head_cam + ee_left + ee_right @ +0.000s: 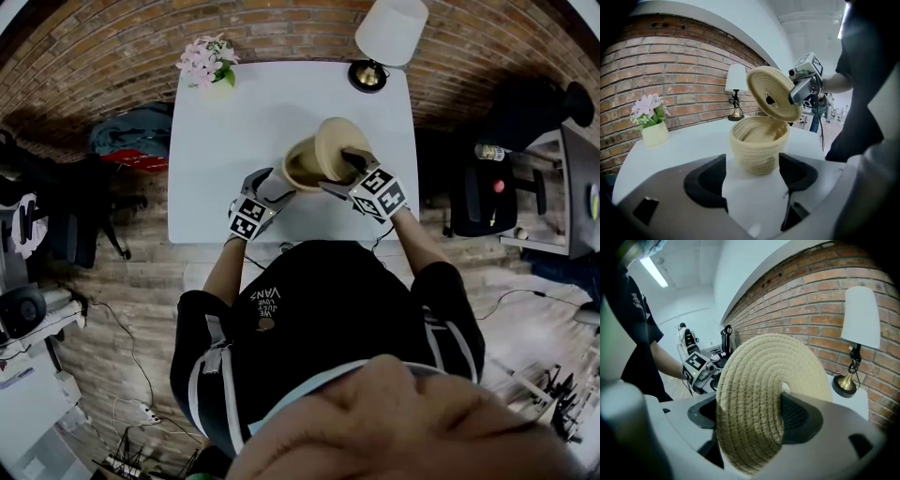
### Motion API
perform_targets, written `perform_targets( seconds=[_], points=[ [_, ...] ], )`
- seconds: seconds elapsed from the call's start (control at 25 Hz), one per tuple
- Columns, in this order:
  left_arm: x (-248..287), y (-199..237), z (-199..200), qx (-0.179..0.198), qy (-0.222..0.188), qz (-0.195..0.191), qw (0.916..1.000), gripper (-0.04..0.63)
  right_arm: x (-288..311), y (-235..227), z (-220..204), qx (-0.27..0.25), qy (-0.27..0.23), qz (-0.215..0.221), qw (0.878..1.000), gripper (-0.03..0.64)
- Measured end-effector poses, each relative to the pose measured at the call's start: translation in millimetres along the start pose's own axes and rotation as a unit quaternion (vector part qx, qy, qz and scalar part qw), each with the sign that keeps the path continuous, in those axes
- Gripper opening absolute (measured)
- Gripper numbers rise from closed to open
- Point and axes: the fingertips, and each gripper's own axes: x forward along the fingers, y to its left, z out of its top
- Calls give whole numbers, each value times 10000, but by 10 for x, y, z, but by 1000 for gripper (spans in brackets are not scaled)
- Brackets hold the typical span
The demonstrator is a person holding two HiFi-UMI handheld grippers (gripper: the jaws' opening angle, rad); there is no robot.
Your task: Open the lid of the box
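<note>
1. Your right gripper point(750, 413) jaws pinch the lid point(764, 376), tilted, just above the box point(758, 146), which stands open on the table point(234, 131)
2. Your left gripper point(752, 176) jaws are spread, box just ahead, ungripped
3. Risk: woven lid may twist out of the pinch; a drop could knock the unheld box
4. Far edge: lamp point(386, 37), flowers point(208, 60), well apart; nothing obstructs
</note>
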Motion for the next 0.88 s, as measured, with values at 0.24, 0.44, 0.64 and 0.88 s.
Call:
perform_targets(
  seconds=[0.24, 0.44, 0.64, 0.88],
  points=[
    [-160, 75, 190, -38, -327, 250, 9991, 359, -169, -104, 145, 503, -653, -286, 9962, 362],
    [-268, 99, 394, 9, -630, 397, 9972, 359, -283, -180, 194, 969, -1056, -407, 9888, 362],
    [-404, 142, 619, 63, -940, 496, 9943, 359, -352, -206, 203, 1193, -1261, -511, 9835, 362],
    [-563, 181, 837, -33, -1319, 606, 9894, 359, -506, -205, 221, 1416, -1579, -678, 9749, 362]
  ],
)
